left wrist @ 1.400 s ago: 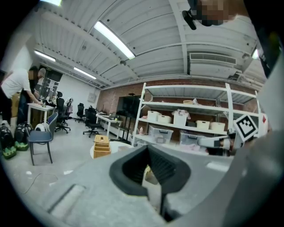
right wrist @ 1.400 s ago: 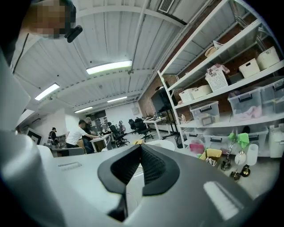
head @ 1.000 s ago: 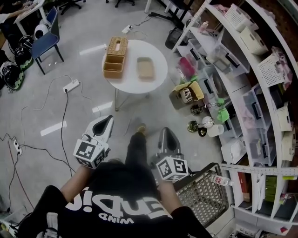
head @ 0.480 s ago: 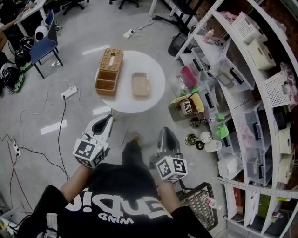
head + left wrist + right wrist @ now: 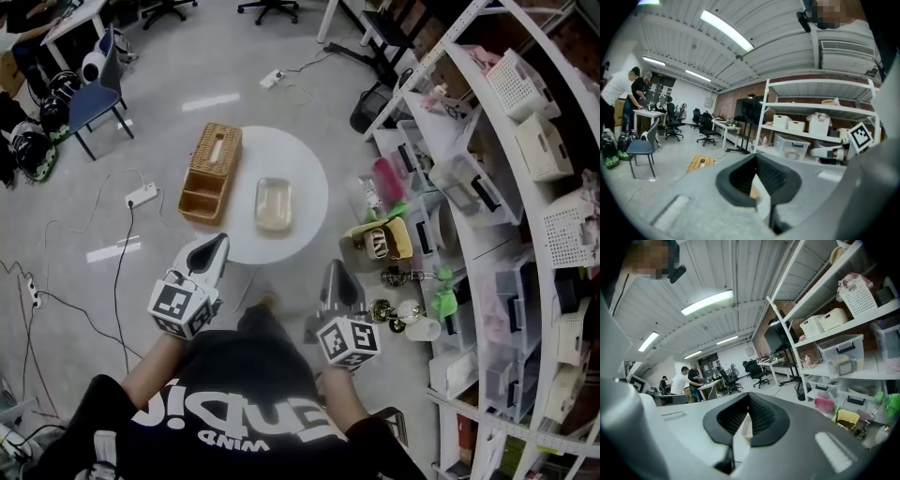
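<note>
White tabletop straight ahead: the round table (image 5: 312,174) stands on the grey floor just beyond both grippers, on the far side of them. On its left part lies a long wicker basket (image 5: 211,172) with open compartments. A shallow beige tray (image 5: 273,203) lies just to the right of the basket, with a narrow strip of tabletop between them.

Left gripper (image 5: 218,242) now: it hovers at the near-left edge of the table, touching nothing. In the left gripper view its jaws (image 5: 756,158) are pressed together with nothing pinched, and the wicker basket (image 5: 700,162) shows low at the left. Right gripper (image 5: 336,267) is held over the floor near the table's near-right side. Its jaws (image 5: 749,397) are closed too, empty.

Further out, the person's black T-shirt (image 5: 225,403) fills the near edge of the head view. White shelving (image 5: 525,187) with bins and baskets runs down the right. A yellow-flapped box (image 5: 377,239) sits on the floor at its foot. Far left stands a blue chair (image 5: 94,98), with a power strip (image 5: 141,196) and cables on the floor between it and the table. Two people (image 5: 686,379) lean over a desk far back.
</note>
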Motion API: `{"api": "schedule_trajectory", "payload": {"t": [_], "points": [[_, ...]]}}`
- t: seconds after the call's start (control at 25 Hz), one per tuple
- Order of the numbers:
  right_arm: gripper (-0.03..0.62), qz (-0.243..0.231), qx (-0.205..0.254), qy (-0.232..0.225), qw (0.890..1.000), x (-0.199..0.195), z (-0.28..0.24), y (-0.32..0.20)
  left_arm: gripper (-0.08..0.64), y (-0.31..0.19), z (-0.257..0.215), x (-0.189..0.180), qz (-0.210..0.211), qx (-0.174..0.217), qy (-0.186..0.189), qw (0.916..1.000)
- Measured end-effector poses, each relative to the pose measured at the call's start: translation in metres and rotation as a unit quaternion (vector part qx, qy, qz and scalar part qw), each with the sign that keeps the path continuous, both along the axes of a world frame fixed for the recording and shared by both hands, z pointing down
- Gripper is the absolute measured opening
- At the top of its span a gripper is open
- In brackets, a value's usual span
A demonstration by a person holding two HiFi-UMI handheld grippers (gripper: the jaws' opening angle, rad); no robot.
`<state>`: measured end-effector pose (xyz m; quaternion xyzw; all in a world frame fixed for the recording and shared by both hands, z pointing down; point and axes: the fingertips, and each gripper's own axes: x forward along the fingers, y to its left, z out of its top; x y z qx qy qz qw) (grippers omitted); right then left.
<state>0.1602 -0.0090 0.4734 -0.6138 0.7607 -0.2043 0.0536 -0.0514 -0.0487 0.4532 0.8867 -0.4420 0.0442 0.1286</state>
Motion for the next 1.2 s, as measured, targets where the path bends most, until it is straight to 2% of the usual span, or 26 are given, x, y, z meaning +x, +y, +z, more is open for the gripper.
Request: {"api": "schedule_trajectory", "payload": {"t": [0.36, 0.52, 0.76, 1.12, 1.2], "points": [[-0.002, -0.055, -0.014, -0.006, 0.998, 0.010, 0.011, -0.060, 0.002, -0.049, -0.002, 0.013, -0.044, 0.007, -0.005, 0.9990], [-0.002, -0.068, -0.020, -0.003, 0.998, 0.005, 0.015, -0.070, 0.002, -0.064, -0.009, 0.005, -0.067, -0.005, 0.010, 0.9977], [-0.002, -0.069, -0.023, 0.004, 0.997, -0.005, 0.014, -0.080, 0.002, -0.079, -0.003, -0.005, -0.055, -0.001, 0.006, 0.9984], [-0.002, -0.033, -0.017, 0.013, 0.999, -0.008, 0.002, -0.095, 0.003, -0.103, 0.018, 0.002, -0.026, -0.045, 0.002, 0.9986], [-0.002, -0.025, -0.018, 0.013, 0.999, -0.007, 0.002, -0.097, 0.074, -0.107, 0.022, 0.007, -0.014, -0.056, 0.005, 0.9983]]}}
